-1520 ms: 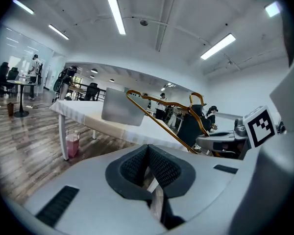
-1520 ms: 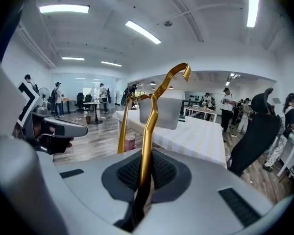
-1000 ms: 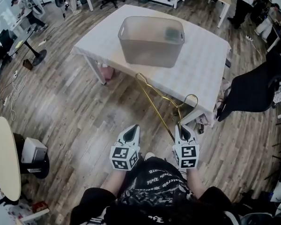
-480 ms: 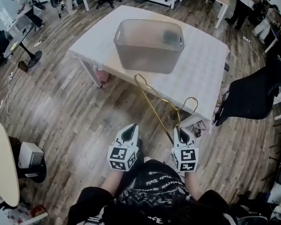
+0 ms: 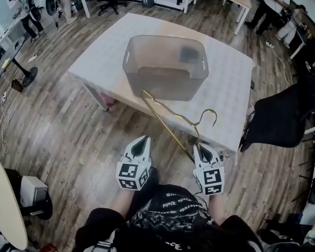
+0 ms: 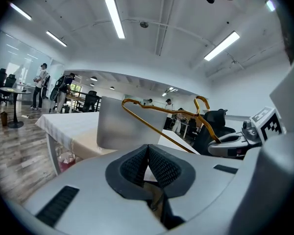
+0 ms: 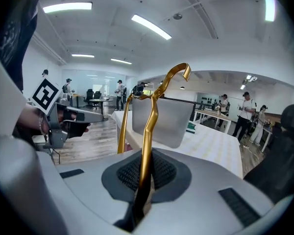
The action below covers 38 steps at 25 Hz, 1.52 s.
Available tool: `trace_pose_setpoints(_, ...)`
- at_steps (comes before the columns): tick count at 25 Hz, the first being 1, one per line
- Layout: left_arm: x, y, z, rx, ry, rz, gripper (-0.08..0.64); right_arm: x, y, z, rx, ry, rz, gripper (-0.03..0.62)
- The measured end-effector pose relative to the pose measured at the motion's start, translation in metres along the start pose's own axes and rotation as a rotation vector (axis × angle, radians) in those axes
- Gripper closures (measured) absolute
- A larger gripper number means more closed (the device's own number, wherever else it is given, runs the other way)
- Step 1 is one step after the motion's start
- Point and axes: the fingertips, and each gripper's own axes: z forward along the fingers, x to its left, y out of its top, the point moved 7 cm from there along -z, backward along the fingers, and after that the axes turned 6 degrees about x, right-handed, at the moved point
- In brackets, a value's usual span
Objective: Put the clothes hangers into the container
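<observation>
The right gripper point(image 7: 144, 174) is clamped tight on one end of a gold wire hanger point(image 7: 148, 131), which rises out of its pads. The left gripper point(image 6: 148, 163) hangs alongside, its pads together with nothing between them. The hanger is in the air in front of the counter point(image 5: 226, 88), not yet in the container point(image 5: 163, 83). Its far end reaches over the counter's near edge toward the container's near wall.

From where I stand, the pinch is the weak spot: thin wire held at one point could swivel in the pads and droop. The long far end looks likely to strike the near wall rather than clear the rim, which could shove the light-looking container toward the counter's far edge. The hook might also catch on the rim.
</observation>
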Motion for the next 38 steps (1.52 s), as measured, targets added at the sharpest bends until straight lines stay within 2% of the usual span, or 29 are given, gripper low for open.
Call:
trace_pose_setpoints(8,0.072,0.042,0.069,0.03,-0.051,0.019,0.54,-0.019,0.067,0.065,-0.011,0.071,-0.017,0.583)
trace_pose_setpoints(17,0.149,0.076,0.119,0.029,-0.107,0.041,0.54,-0.021,0.126,0.112,0.004,0.017,-0.062,0.583)
trace_pose_setpoints(21,0.161,0.094,0.136,0.014,-0.112,0.048,0.54,-0.04,0.152,0.118,-0.037,-0.023,-0.105,0.583)
trace_pose_setpoints(26,0.165,0.116,0.145,-0.02,-0.127,0.059,0.54,-0.062,0.192,0.125,-0.071,-0.064,-0.091,0.583)
trace_pose_setpoints(32,0.165,0.136,0.146,-0.058,-0.15,0.074,0.54,-0.088,0.218,0.131,-0.084,-0.083,-0.197,0.583)
trace_pose_setpoints(38,0.146,0.155,0.157,-0.078,-0.13,0.111,0.54,-0.134,0.259,0.127,-0.05,-0.112,-0.301,0.584)
